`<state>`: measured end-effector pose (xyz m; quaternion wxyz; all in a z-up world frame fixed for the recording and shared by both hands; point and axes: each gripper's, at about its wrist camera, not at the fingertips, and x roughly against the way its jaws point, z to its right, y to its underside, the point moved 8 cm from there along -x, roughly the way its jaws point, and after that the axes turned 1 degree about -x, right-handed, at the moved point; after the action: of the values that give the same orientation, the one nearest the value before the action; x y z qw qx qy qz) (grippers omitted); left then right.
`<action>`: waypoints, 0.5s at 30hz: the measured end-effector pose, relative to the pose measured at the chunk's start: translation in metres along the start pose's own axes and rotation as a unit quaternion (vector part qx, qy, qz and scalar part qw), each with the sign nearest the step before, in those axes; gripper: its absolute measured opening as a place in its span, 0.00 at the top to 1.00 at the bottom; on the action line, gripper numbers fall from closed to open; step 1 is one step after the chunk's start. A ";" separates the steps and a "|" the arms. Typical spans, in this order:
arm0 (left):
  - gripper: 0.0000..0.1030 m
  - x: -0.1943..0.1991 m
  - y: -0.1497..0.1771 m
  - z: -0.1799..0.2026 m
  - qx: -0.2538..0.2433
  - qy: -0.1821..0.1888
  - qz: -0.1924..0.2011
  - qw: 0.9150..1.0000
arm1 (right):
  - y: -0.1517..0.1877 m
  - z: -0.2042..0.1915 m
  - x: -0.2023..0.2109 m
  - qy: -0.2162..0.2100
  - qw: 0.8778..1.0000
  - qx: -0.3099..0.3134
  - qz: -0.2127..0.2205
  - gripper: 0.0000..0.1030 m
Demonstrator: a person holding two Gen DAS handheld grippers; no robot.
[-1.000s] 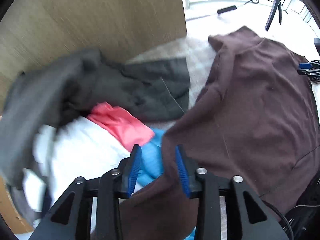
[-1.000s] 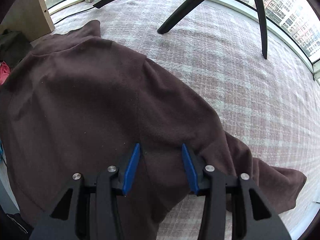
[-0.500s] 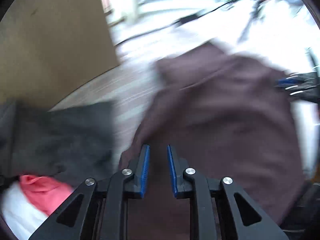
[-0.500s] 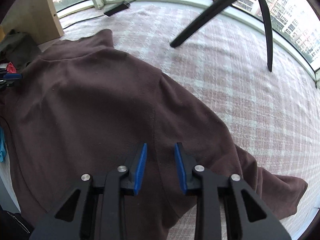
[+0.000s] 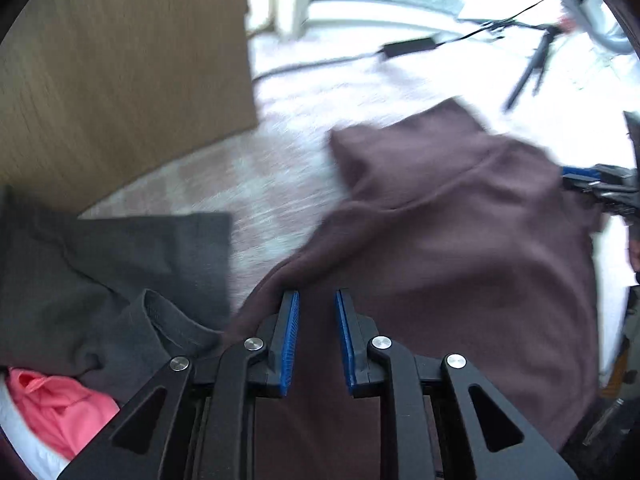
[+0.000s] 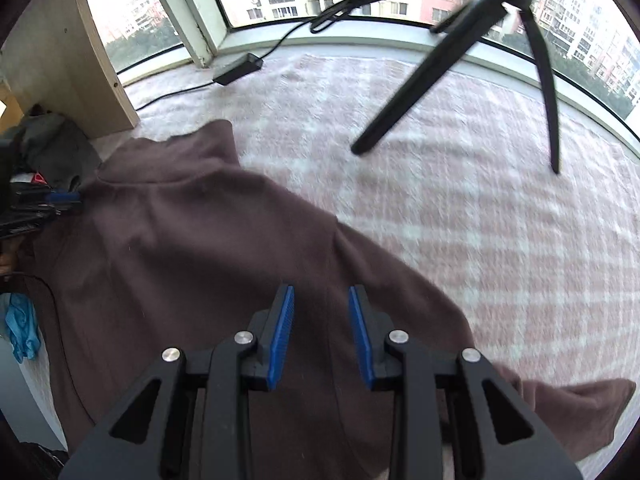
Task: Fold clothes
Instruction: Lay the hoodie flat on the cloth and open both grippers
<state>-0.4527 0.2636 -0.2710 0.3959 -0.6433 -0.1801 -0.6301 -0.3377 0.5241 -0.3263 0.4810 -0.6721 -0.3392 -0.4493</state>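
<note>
Writing: none that can be read on any garment or tool; a small red and white tag (image 6: 36, 178) at the left edge of the right wrist view is too small to make out.
Brown top: the brown garment (image 6: 192, 248) lies spread on the pink-and-white checked blanket (image 6: 460, 216), its high collar toward the window and one sleeve trailing off to the right.
Left gripper: the left gripper (image 5: 317, 336) points steeply down over the near left edge of the brown garment (image 5: 460, 248); its blue fingers (image 5: 290, 338) are opening, a narrow gap between them, brown cloth seen in the gap, but I cannot tell whether the pads pinch it.
Right gripper: the right gripper (image 6: 321, 334) hangs over the cloth near the shoulder seam, fingers (image 6: 281, 336) a little apart with brown fabric under the gap; a grip cannot be told from here.
Pile to the left: a dark grey garment (image 5: 108, 280) lies beside the brown one, touching it near the left fingers; a coral pink garment (image 5: 56, 408) and something white (image 5: 24, 436) show under it.
Behind: a wooden panel (image 5: 120, 80), a black tripod (image 6: 420, 84) standing on the blanket, a black power adapter (image 6: 238, 68) with its cable by the window.
</note>
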 end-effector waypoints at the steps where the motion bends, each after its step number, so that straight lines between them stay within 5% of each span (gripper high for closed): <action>1: 0.86 -0.001 -0.001 -0.004 0.005 -0.007 -0.001 1.000 | 0.000 0.006 -0.009 0.009 1.000 -0.001 -0.009 0.72; 7: 0.86 0.075 0.025 0.001 0.013 -0.013 0.045 0.999 | 0.003 0.010 0.023 0.014 0.999 -0.028 0.022 0.70; 10: 0.80 0.114 0.067 0.013 0.024 0.020 0.053 0.998 | 0.044 0.013 0.052 -0.008 0.999 -0.030 0.016 0.70; 15: 0.79 0.108 0.135 0.063 0.016 0.063 0.024 0.998 | 0.117 -0.005 0.068 -0.026 0.999 -0.005 -0.021 0.70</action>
<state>-0.2969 0.1974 -0.1998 0.4318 -0.6002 -0.1495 -0.6565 -0.2100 0.4852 -0.3024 0.4587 -0.6788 -0.3634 -0.4435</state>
